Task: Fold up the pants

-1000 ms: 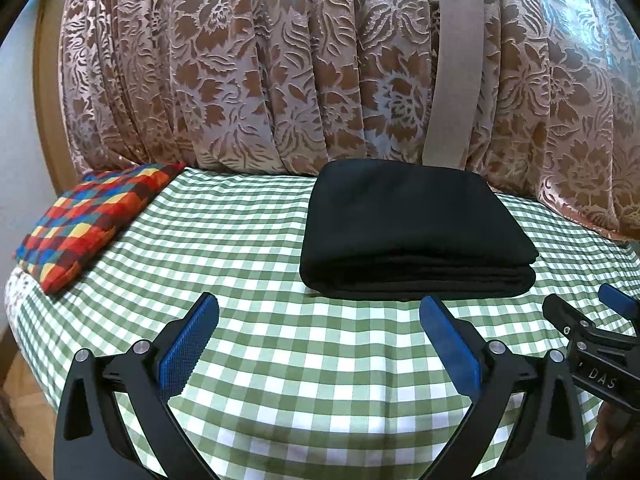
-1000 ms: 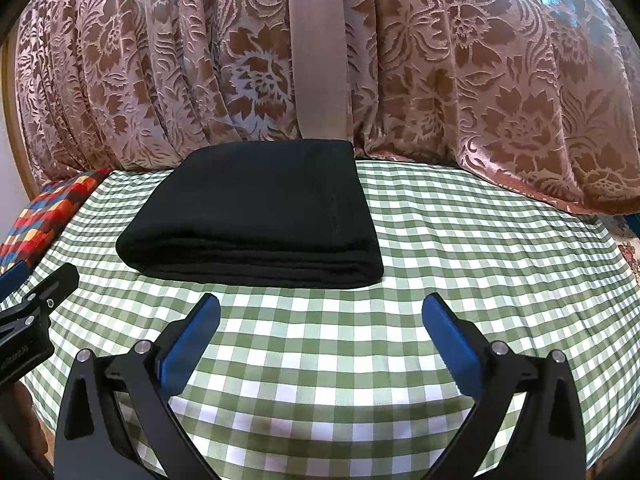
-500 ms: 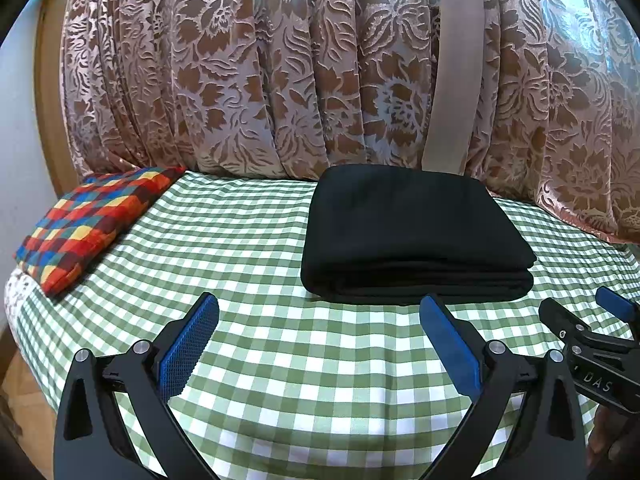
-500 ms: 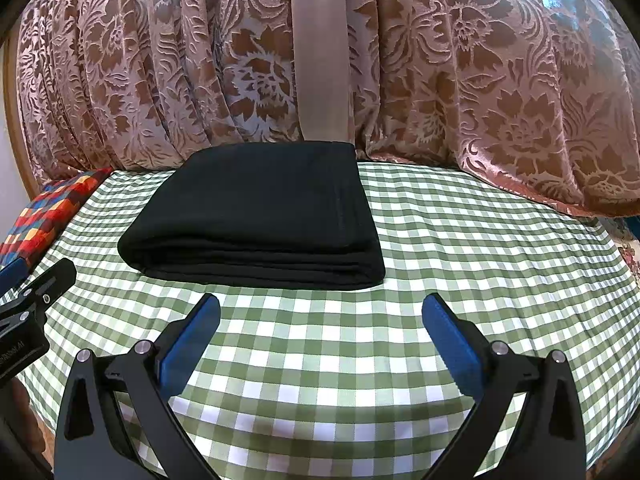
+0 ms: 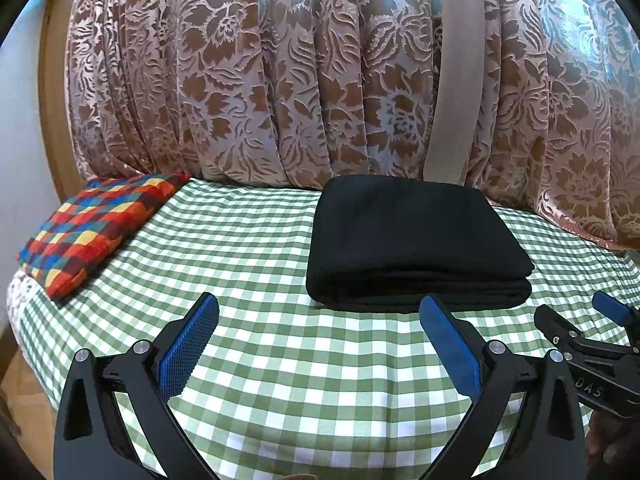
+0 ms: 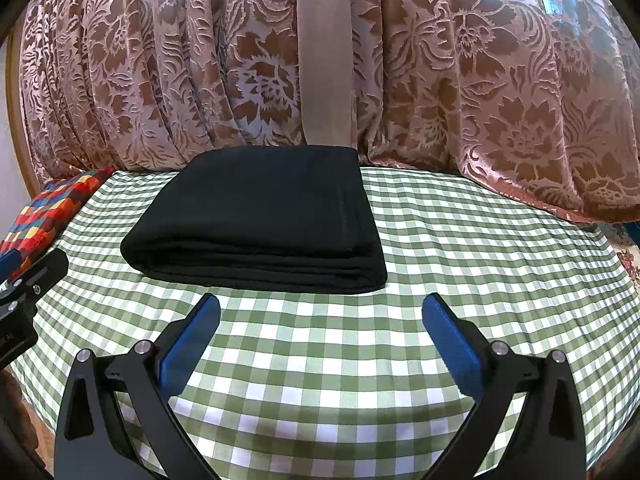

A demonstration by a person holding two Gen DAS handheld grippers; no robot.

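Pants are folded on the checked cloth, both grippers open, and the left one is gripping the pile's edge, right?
Not quite. In the left wrist view the left gripper is open but holds nothing, short of the pants. The rest stands: folded, on the checked cloth, right gripper open.

A bed covered in green-and-white checked cloth [image 5: 280, 380] carries everything. On it lie folded black fabric pants [image 5: 412, 236] and, well apart, a multicoloured checked flat cushion [image 5: 92, 228].
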